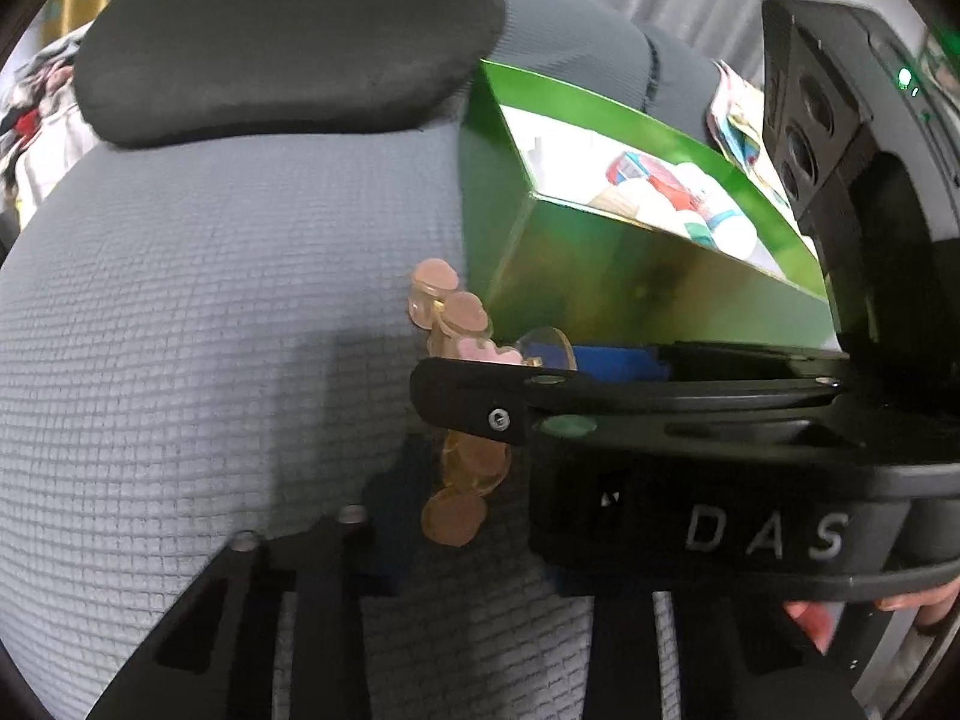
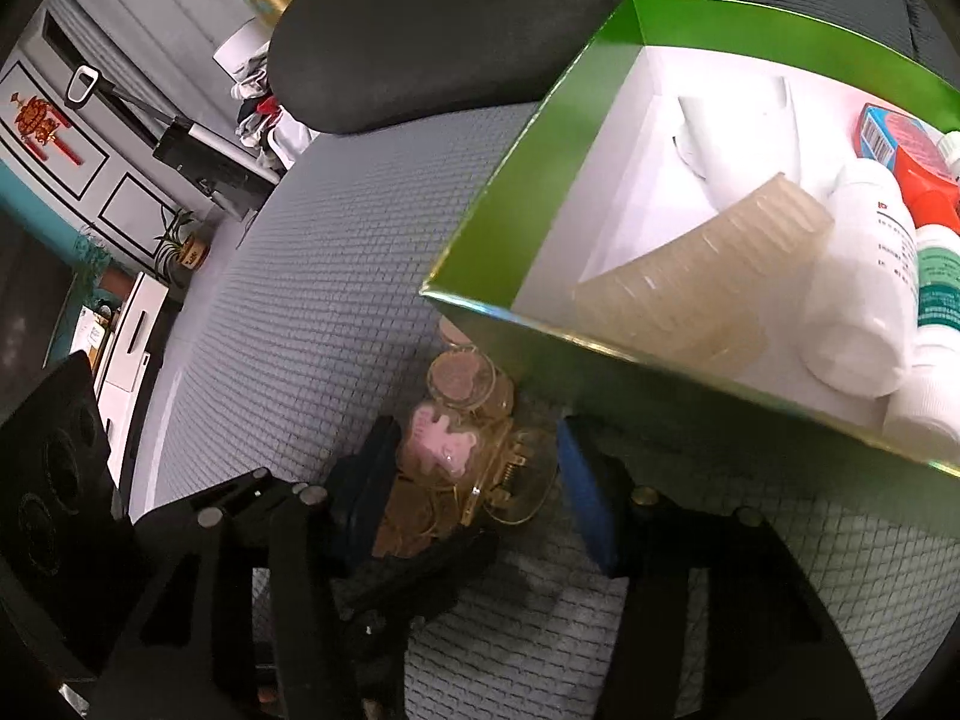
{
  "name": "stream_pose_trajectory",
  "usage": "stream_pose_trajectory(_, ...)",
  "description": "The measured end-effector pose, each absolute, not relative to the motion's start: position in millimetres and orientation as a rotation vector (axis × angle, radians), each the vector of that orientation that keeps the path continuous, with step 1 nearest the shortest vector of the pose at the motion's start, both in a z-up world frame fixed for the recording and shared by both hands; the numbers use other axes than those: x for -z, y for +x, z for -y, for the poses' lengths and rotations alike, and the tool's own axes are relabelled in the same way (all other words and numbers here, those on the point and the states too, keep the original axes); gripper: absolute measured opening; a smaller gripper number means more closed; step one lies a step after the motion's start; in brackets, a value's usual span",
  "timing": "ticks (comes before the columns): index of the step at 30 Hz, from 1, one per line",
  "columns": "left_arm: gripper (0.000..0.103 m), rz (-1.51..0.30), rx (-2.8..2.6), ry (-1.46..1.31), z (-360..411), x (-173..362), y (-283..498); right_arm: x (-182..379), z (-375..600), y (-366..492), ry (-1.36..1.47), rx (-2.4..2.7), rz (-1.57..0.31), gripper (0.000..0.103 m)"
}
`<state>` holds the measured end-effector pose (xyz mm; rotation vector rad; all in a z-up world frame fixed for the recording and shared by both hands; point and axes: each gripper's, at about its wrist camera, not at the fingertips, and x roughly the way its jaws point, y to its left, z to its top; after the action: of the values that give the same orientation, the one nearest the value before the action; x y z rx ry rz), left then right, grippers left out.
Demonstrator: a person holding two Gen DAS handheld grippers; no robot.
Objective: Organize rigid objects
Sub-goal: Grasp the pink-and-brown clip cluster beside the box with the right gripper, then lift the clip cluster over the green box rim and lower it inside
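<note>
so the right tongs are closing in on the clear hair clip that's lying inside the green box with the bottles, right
Not quite. The hair clip lies outside the green box, on the grey cushion beside the box's near corner; the right wrist view shows it. The right tongs do have it between their open fingers, and the bottles are in the box.

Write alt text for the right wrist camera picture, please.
An open two-finger gripper straddles a clear amber hair claw clip on a grey mesh seat cushion, beside a green box holding white bottles and a ribbed translucent piece.
</note>
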<state>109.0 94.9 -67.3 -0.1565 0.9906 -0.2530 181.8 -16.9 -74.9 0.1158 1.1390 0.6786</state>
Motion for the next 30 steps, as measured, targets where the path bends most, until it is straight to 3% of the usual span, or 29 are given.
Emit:
stream_pose_trajectory(9, 0.023, -0.946, 0.312, -0.066, -68.2, 50.3, 94.2, 56.5, 25.5, 162.3, 0.053, -0.692, -1.062, 0.053)
stream_pose_trajectory(30, 0.022, -0.729, 0.428, 0.123, 9.2, -59.5, 97.6, -44.5, 117.9, 157.4, 0.134, -0.615, -0.793, 0.053)
